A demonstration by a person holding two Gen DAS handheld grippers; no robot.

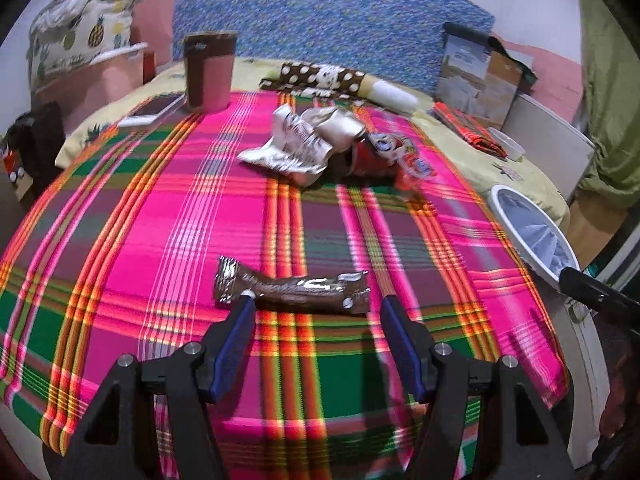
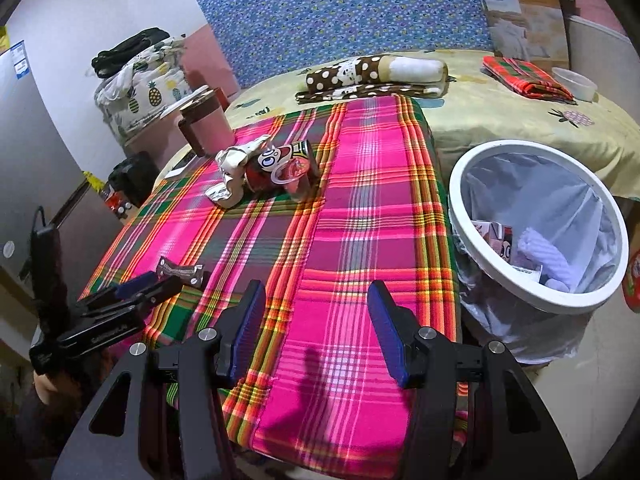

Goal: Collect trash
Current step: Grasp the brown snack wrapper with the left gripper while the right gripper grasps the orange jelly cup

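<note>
A shiny brown snack wrapper (image 1: 292, 289) lies on the pink plaid cloth (image 1: 160, 208), right at the tips of my left gripper (image 1: 318, 304). Its jaws stand wide apart with nothing between them, the left fingertip touching or just short of the wrapper. Further back lie a crumpled silver wrapper (image 1: 304, 142) and a red cartoon cup (image 1: 376, 156). My right gripper (image 2: 316, 292) hovers open and empty over the cloth's near edge. In its view the brown wrapper (image 2: 180, 271) sits by the left gripper (image 2: 150, 282), and the silver wrapper (image 2: 234, 174) lies with the cup (image 2: 280, 172).
A white-rimmed bin (image 2: 536, 304) lined with a clear bag stands at the cloth's right, with some trash inside; its rim (image 1: 520, 248) shows in the left view. A brown-and-pink tumbler (image 1: 210, 70) and a phone (image 1: 154, 109) sit at the back left. Folded cloths lie on the yellow bedsheet behind.
</note>
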